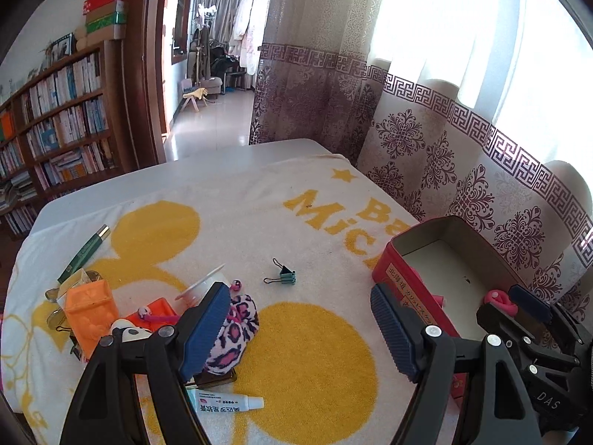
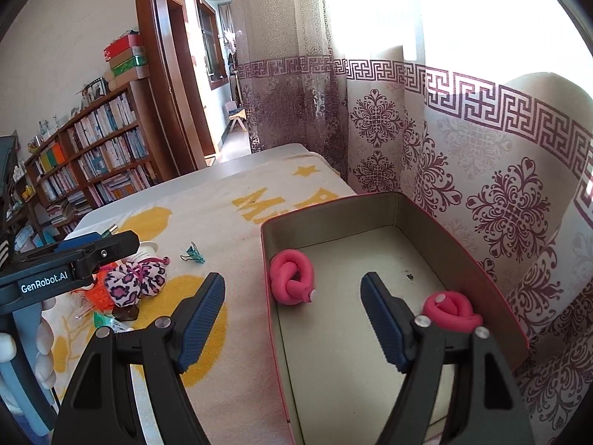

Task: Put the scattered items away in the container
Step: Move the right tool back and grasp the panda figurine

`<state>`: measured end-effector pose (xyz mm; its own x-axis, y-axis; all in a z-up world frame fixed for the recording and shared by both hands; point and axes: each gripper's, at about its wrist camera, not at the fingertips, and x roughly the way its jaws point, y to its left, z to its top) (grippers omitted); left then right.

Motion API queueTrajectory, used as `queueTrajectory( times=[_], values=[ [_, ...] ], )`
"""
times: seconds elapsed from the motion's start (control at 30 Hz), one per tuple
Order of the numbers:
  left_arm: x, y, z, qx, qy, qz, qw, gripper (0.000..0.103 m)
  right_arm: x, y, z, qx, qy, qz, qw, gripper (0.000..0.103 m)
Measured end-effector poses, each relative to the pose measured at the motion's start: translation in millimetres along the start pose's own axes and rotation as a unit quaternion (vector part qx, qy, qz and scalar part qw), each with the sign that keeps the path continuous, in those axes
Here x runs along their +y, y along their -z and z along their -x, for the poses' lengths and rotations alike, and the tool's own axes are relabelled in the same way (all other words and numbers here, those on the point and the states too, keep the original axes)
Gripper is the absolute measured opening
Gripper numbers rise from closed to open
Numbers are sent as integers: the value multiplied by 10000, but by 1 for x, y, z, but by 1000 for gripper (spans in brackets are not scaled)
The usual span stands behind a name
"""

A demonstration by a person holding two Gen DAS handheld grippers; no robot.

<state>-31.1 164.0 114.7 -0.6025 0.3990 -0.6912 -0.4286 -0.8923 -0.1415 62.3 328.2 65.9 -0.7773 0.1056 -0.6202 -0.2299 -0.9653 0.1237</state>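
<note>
The red tin point(image 2: 393, 282) sits at the right of the towel-covered tabletop point(image 2: 237, 170), beside the curtain, open-topped. Inside lie two coiled pink hair curlers point(image 2: 292, 276), well apart. Its outer label carries Japanese print, too small to read fully. The left tool point(image 1: 296, 330) and right tool point(image 2: 292, 319) both stand released, nothing between their pads. Scattered on the towel point(image 1: 304, 352), which reads "Mic": a green binder clip point(image 1: 283, 276), leopard-print scrunchie point(image 1: 233, 337), ointment tube point(image 1: 226, 404). "GenRobot.AI" marks the left tool.

The left wrist view looks down and forward across the towel-covered desk point(image 1: 229, 155), the red tin point(image 1: 385, 259) at its right. The right wrist view sits close above that tin point(image 2: 481, 259). Both share the green binder clip point(image 1: 283, 276) point(image 2: 194, 254).
</note>
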Motion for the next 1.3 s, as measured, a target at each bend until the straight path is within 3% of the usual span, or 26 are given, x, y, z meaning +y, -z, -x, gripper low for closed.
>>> queueTrajectory(
  times=[0.23, 0.43, 0.47, 0.5, 0.6, 1.03, 1.3],
  values=[
    [66, 14, 18, -55, -404, 596, 9974, 80, 35, 1, -14, 177, -369, 224, 9989, 80],
    [117, 35, 14, 121, -730, 1068, 9915, 80, 53, 3, -30, 405, -624, 225, 9970, 80],
    [124, 39, 13, 137, -779, 1123, 9905, 81, 55, 4, -31, 433, -650, 220, 9967, 80],
    [132, 43, 12, 126, -740, 1209, 9898, 89, 58, 5, -32, 457, -668, 221, 9965, 80],
    [150, 49, 12, 151, -738, 1484, 9861, 91, 64, 7, -36, 521, -693, 253, 9959, 80],
    [174, 56, 7, 97, -599, 1818, 9815, 91, 81, 12, -53, 757, -872, 373, 9926, 80],
    [190, 63, 5, 257, -867, 2108, 9734, 91, 95, 9, -56, 813, -1072, 439, 9899, 80]
  ],
)
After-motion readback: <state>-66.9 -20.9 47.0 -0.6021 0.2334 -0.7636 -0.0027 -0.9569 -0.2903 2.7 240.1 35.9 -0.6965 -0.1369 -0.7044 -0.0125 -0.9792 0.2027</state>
